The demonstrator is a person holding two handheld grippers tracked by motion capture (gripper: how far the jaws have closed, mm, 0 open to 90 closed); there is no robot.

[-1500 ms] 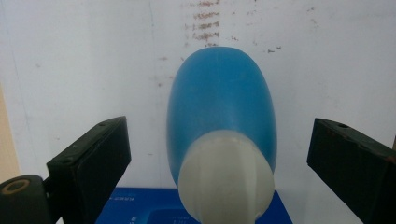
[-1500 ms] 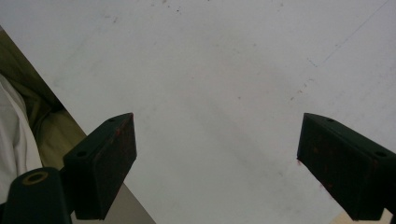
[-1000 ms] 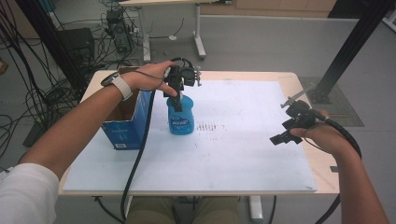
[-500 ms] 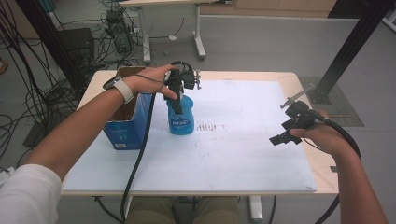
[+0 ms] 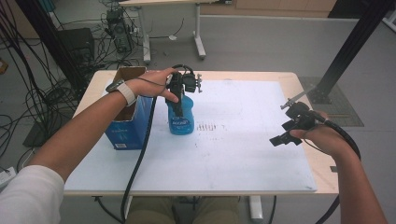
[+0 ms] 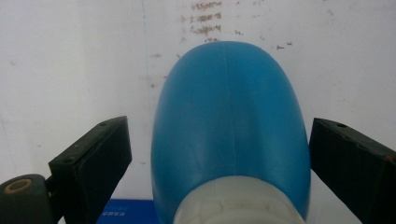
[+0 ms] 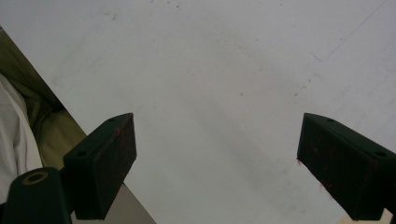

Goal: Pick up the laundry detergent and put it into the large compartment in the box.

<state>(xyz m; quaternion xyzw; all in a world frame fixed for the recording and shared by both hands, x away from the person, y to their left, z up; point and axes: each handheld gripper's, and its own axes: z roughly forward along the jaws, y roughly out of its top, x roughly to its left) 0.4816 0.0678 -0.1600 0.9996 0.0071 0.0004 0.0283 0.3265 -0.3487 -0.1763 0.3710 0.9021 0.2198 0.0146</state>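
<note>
From the high view, the left gripper stands over a blue bottle, which is upright on the white table mat just beside a blue cardboard box with its top flaps open. The gripper's black body comes down across the bottle's upper part, and the person's left hand wraps it from the box side. Faint brownish marks lie on the mat just to the right of the bottle. The right gripper is held well apart at the mat's right edge, with nothing between its jaws.

In the left gripper view, the blue bottle sits between the two black jaws, its white cap at the bottom of the frame. The left gripper is spread wider than the bottle: a strip of mat shows between the left jaw and the bottle, and the right jaw stands just beside it, so neither pad is pressed on

In the right gripper view, the right gripper is spread wide over the bare white mat, gripping nothing; the table's near edge and the person's clothing show at the lower left
</note>
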